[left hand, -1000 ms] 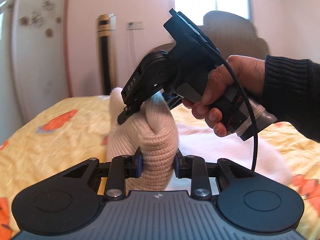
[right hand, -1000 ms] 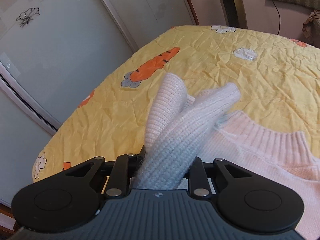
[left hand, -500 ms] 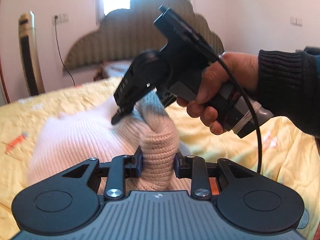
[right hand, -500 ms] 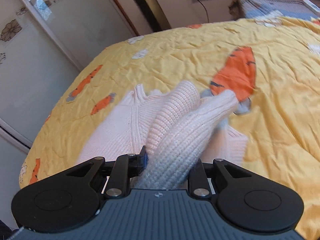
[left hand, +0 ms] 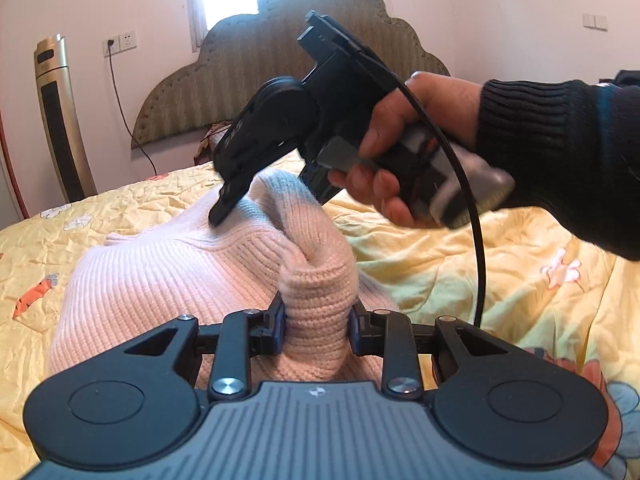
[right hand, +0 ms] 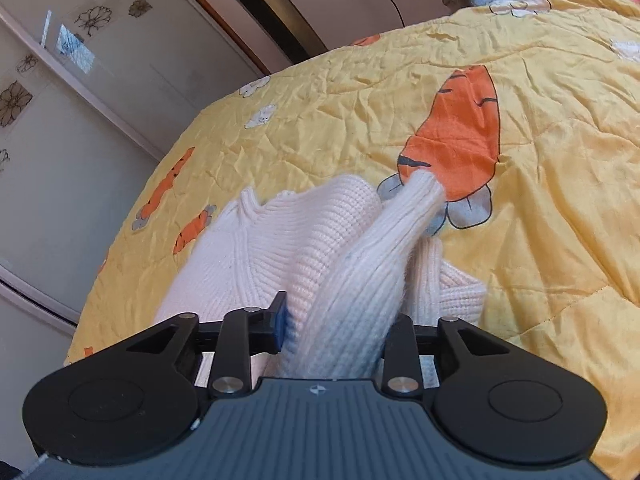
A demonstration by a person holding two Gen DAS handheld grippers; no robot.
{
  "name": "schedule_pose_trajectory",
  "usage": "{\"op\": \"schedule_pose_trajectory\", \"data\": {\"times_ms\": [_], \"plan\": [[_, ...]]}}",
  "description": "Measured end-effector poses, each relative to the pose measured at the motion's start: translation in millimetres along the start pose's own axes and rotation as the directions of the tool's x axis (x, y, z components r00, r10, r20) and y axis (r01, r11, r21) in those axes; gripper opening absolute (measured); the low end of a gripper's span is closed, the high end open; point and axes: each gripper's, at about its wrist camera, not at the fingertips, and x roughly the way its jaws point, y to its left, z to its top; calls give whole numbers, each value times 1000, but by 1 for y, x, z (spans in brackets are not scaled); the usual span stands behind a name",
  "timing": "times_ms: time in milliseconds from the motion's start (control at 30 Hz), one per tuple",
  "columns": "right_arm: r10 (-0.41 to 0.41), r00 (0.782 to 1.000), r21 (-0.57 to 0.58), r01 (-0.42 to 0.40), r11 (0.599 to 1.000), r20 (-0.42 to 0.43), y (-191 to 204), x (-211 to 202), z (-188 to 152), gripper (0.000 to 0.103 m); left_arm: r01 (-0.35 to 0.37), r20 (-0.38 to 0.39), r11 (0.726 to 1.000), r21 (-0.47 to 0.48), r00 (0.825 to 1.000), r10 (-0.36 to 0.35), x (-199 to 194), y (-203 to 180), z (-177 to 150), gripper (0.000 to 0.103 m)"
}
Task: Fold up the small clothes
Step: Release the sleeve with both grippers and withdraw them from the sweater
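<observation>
Jaws clamped, the left gripper [left hand: 318, 320] pinches a bunched fold of the pink sweater [left hand: 168, 280] over the yellow bedspread [left hand: 480, 272]. Right gripper [right hand: 336, 328] jaws have just been opening, sweater sleeve [right hand: 384, 256] lying loose between them.

Both views sit just behind their own fingers and look forward and downward along them, very near the work. The left wrist camera looks past the left gripper [left hand: 318, 322] across the pink sweater [left hand: 168, 276] toward the headboard [left hand: 280, 56] and window beyond its fingers; the right gripper [left hand: 228, 208] and the hand [left hand: 400, 160] holding it hang ahead of those fingers. The right wrist camera looks more steeply down past the right gripper [right hand: 340, 324] at the yellow bedspread [right hand: 540, 240], with wardrobe doors [right hand: 80, 100] off to the left of its fingers. Shared by both: the sweater [right hand: 248, 256], the bedspread [left hand: 460, 264], and the right gripper.
</observation>
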Motion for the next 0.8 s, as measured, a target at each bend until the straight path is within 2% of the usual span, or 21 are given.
{"op": "schedule_pose_trajectory", "data": {"times_ms": [100, 167, 267, 300, 333, 400, 433, 500, 567, 667, 700, 767, 800], "plan": [[-4, 999, 73, 1, 997, 42, -18, -10, 5, 55, 9, -2, 1000, 1, 1000, -9, 0, 2, 1, 29], [-45, 994, 113, 33, 993, 104, -27, -25, 10, 57, 9, -5, 1000, 8, 1000, -9, -1, 0, 0, 30], [-149, 956, 193, 102, 976, 252, -36, -59, 14, 59, 13, -8, 999, 46, 1000, -13, -4, -5, 0, 33], [-154, 946, 196, 99, 976, 285, -35, -68, 14, 60, 17, -6, 998, 62, 1000, -17, -6, -4, 1, 36], [-124, 948, 189, 70, 980, 294, -34, -72, 13, 62, 30, 0, 997, 65, 1000, -31, -12, -3, 1, 38], [-31, 972, 155, -6, 988, 233, -27, -66, 12, 64, 68, 33, 996, 56, 997, -70, -31, 3, 2, 45], [-8, 980, 128, -18, 992, 201, -20, -60, 12, 65, 82, 65, 995, 52, 994, -85, -43, 8, 0, 49], [1, 988, 77, -13, 997, 155, -6, -48, 11, 65, 61, 124, 996, 71, 990, -70, -61, 16, -4, 78], [-18, 994, 47, 13, 999, 112, 0, -33, 12, 66, 4, 142, 996, 88, 990, -16, -68, 25, -6, 80], [-77, 996, 69, 75, 995, 37, -3, -5, 14, 66, -38, 86, 998, 47, 996, 33, -54, 44, -2, 80], [-82, 996, 68, 79, 995, 37, -2, 2, 12, 64, -33, 46, 999, 30, 998, 32, -42, 51, -1, 80], [-79, 995, 43, 77, 996, 65, 2, 13, 6, 35, -23, -17, 1000, -5, 1000, 23, -23, 62, -2, 82], [-76, 993, 28, 74, 997, 87, 5, 15, 2, 28, -16, -15, 1000, -12, 1000, 15, -20, 66, -2, 81]]}}
